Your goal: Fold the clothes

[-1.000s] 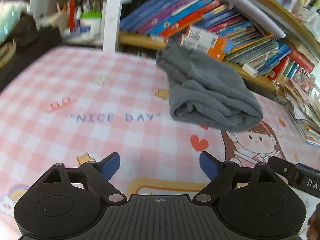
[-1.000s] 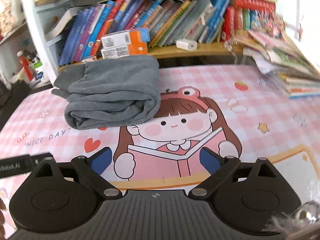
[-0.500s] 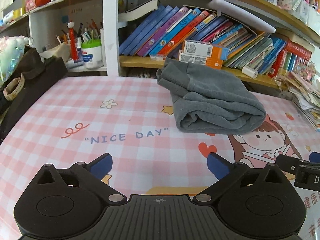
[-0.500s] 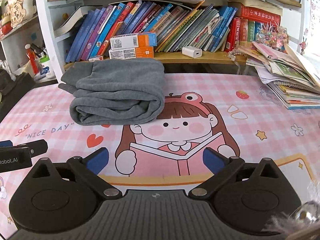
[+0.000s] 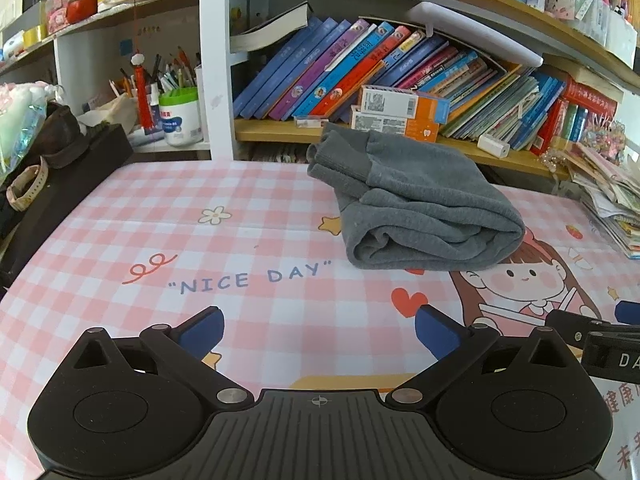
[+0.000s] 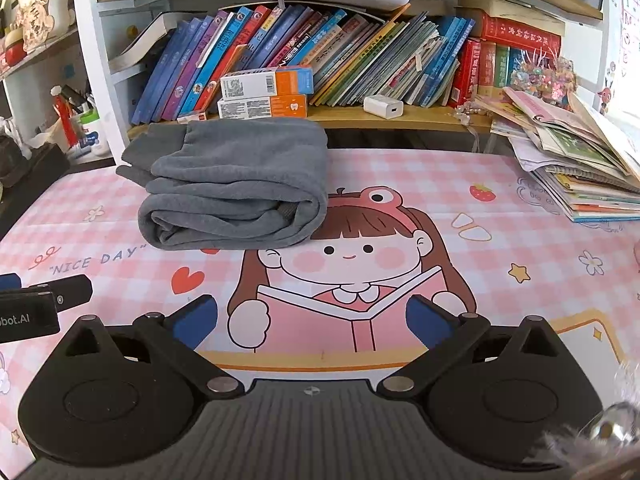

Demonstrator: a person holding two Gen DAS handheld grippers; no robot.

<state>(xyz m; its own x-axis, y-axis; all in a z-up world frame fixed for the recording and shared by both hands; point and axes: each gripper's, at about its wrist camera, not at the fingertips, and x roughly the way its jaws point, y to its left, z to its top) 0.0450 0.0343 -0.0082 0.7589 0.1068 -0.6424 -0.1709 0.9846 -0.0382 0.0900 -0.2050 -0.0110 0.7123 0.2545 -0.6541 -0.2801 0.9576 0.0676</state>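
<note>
A grey garment (image 5: 416, 204) lies folded in a thick bundle on the pink checked mat, at the back near the bookshelf; it also shows in the right wrist view (image 6: 236, 184). My left gripper (image 5: 319, 330) is open and empty, low over the mat's front, well short of the garment. My right gripper (image 6: 311, 320) is open and empty over the cartoon girl print, in front and to the right of the garment. Each gripper's body shows at the edge of the other's view.
A bookshelf (image 6: 320, 112) full of books runs along the back edge. A stack of magazines (image 6: 576, 160) sits at the right. A black box with a wristband (image 5: 48, 184) and a pen cup (image 5: 178, 112) stand at the left.
Both grippers have drawn back and levelled out from the garment, which now looks farther away. The garment has not moved. Both stay open.
</note>
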